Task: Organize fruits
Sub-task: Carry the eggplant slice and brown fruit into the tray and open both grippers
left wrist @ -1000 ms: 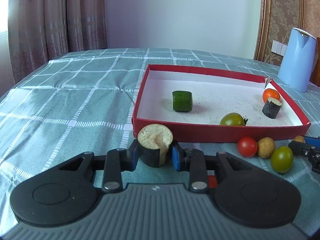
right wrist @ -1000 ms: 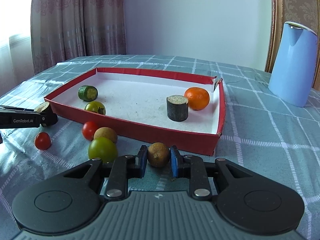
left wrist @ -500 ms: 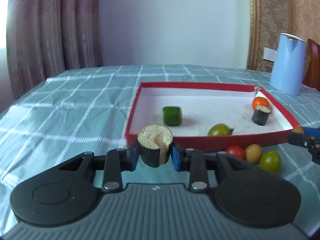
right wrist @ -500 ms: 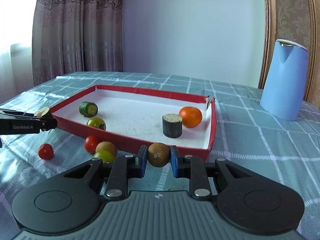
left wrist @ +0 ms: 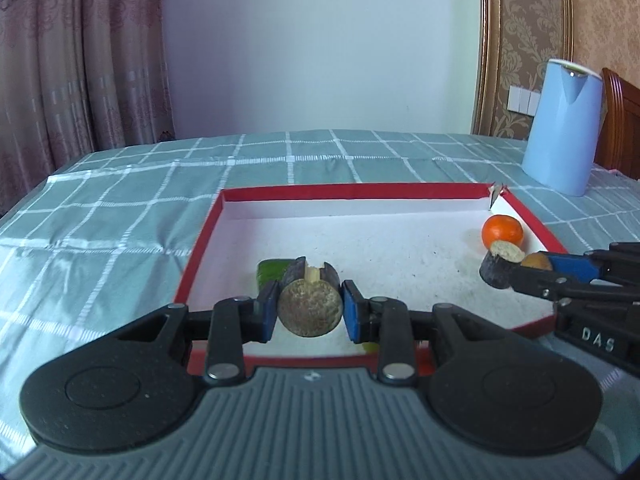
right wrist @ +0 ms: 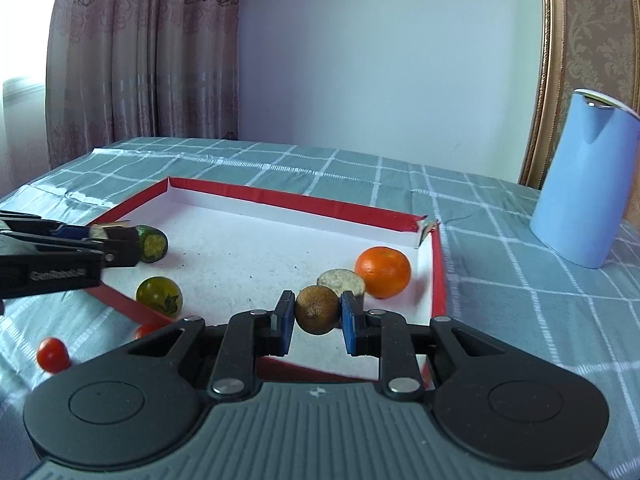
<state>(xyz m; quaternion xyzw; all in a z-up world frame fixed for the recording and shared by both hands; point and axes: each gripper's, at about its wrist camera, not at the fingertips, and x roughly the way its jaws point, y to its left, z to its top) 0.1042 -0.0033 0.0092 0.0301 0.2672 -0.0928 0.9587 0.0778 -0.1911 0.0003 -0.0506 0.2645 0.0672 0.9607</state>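
Both tools held cargo over the tray (left wrist: 202, 236): left tool (left wrist: 310, 312) clamped a dark chunk (left wrist: 310, 310), right tool (right wrist: 318, 316) a brown fruit (right wrist: 318, 310); orange (right wrist: 383, 271), green tomato (right wrist: 159, 295) lay inside, red tomato (right wrist: 52, 355) remained on the table (right wrist: 520, 280).

My table under a teal checked cloth (right wrist: 500, 280), red-rimmed tray (right wrist: 288, 204) lying on it, blue jug (right wrist: 584, 184) beyond the tray's far right corner, cherry tomato (right wrist: 52, 355) off its near left edge
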